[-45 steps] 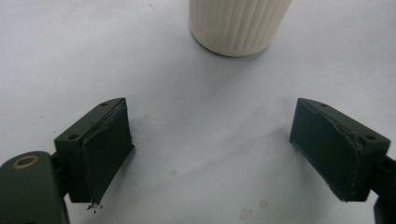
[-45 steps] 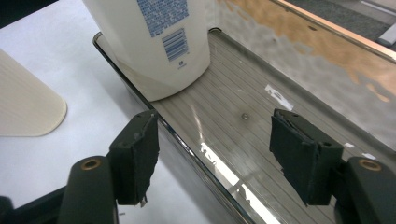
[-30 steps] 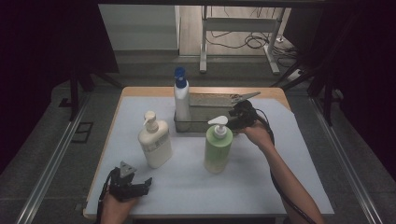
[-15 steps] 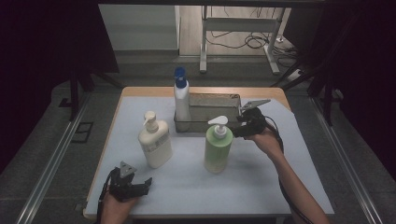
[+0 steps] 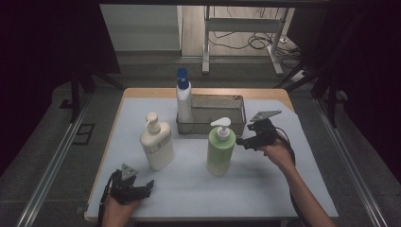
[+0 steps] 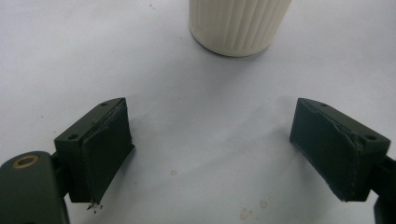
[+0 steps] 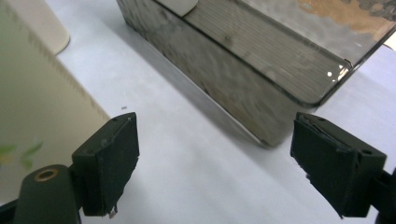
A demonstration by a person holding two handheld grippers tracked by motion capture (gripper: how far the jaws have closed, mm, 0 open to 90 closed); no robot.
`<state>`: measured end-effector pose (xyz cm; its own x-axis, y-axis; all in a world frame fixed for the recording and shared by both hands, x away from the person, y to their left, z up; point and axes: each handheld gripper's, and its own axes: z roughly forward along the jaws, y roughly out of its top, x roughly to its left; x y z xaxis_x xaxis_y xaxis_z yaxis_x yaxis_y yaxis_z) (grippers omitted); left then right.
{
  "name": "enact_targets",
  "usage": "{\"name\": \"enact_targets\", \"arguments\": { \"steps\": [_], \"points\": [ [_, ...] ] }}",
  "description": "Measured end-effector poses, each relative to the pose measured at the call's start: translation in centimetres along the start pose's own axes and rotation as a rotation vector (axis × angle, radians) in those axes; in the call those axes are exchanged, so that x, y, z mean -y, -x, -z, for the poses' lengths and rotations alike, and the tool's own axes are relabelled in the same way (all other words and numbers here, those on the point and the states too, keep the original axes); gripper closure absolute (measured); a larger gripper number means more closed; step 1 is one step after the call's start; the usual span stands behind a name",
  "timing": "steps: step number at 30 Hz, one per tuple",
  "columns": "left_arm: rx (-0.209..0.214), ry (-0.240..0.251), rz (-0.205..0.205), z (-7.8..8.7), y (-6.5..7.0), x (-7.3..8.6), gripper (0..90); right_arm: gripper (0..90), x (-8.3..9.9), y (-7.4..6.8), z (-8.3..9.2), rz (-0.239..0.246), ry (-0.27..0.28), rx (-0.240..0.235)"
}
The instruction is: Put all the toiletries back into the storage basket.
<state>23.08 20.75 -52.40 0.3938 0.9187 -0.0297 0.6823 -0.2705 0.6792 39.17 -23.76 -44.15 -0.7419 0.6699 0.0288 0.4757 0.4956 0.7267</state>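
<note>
My right gripper view cut off the green bottle (image 7: 42, 93) at its left edge; its label print stayed blurred.

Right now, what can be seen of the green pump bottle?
The green pump bottle stands upright on the pale table cover, just in front of the grey metal tray. It looks like plastic, with a light green body and a white pump head, spout pointing right. Nothing grips it; the right hand-held gripper hovers open beside it.
</note>
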Motion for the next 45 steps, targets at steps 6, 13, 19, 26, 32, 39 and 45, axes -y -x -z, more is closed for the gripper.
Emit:
{"name": "enact_targets", "arguments": {
  "steps": [6, 13, 19, 26, 32, 39, 45],
  "points": [
    [0.000, -0.002, -0.002, 0.0, 0.0, 0.0, 12.1, 13.8, 1.1, -0.3, 0.8, 0.003, 0.003, -0.019],
    [0.000, -0.002, -0.003, 0.0, 0.0, 0.0, 12.1, 12.2, 2.3, -0.9, 1.4, 0.017, 0.013, -0.053],
    [0.000, -0.002, -0.002, 0.0, 0.0, 0.0, 12.1, 9.5, 3.2, -1.6, 1.9, 0.009, 0.022, -0.085],
    [0.000, -0.002, -0.003, 0.0, 0.0, 0.0, 12.1, 7.7, 3.9, -2.9, 2.2, 0.018, 0.031, -0.118],
    [0.000, -0.001, -0.002, 0.0, 0.0, 0.0, 12.1, 8.6, 4.1, -4.3, 2.1, 0.016, 0.036, -0.164],
    [0.000, -0.002, -0.002, 0.0, 0.0, 0.0, 12.1, 9.3, 3.7, -5.9, 1.9, 0.010, 0.059, -0.205],
    [0.000, -0.002, -0.003, 0.0, 0.0, 0.0, 12.1, 8.1, 2.8, -7.0, 1.8, 0.050, 0.054, -0.214]
  ]
}}
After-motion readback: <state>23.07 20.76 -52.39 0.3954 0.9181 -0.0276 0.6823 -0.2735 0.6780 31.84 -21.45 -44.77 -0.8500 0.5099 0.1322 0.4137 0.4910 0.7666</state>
